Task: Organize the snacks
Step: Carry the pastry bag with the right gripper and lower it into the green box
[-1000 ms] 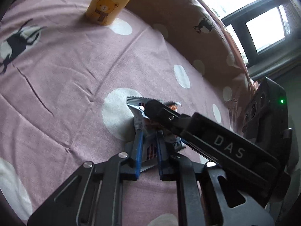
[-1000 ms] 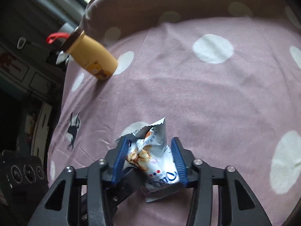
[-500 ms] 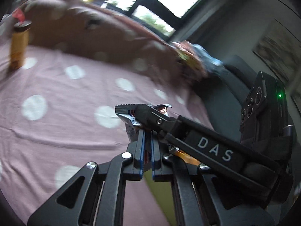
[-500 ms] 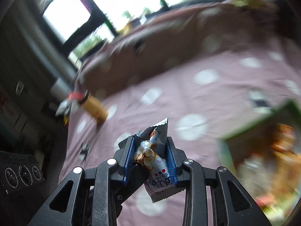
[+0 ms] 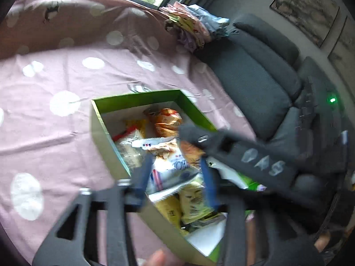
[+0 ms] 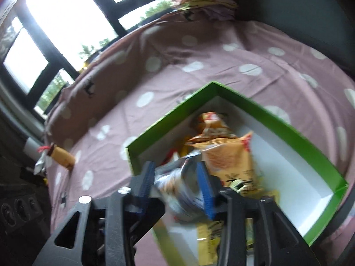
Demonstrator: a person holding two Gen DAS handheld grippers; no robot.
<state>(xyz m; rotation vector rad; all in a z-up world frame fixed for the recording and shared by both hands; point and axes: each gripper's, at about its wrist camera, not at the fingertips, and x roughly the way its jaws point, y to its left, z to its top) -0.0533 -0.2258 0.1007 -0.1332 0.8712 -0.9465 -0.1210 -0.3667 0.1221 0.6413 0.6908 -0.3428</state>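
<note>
While both sets of tongs hang over the green box (image 5: 106, 146) on the spotted bedcover (image 5: 55, 71), each is letting its jaws part around a snack.

Largest risk: the box sits askew and already heaped with packets, so a drop from up here could glance off the pile and slide over the wall toward 7 o'clock onto the bed.

Next, the left tongs (image 5: 177, 175) are spreading, the white-and-blue packet (image 5: 168, 170) loose between them. It seems to be slipping free above the box's middle; it could snag on a blue pad and tip out.

Right tongs (image 6: 175, 186), also widening, have a silvery cracker packet (image 6: 179, 184) between the pads near the box's 8 o'clock wall, close enough to miss.

Writing: only "DAS" on the right tongs' arm (image 5: 261, 161); packet print is too blurred.
</note>
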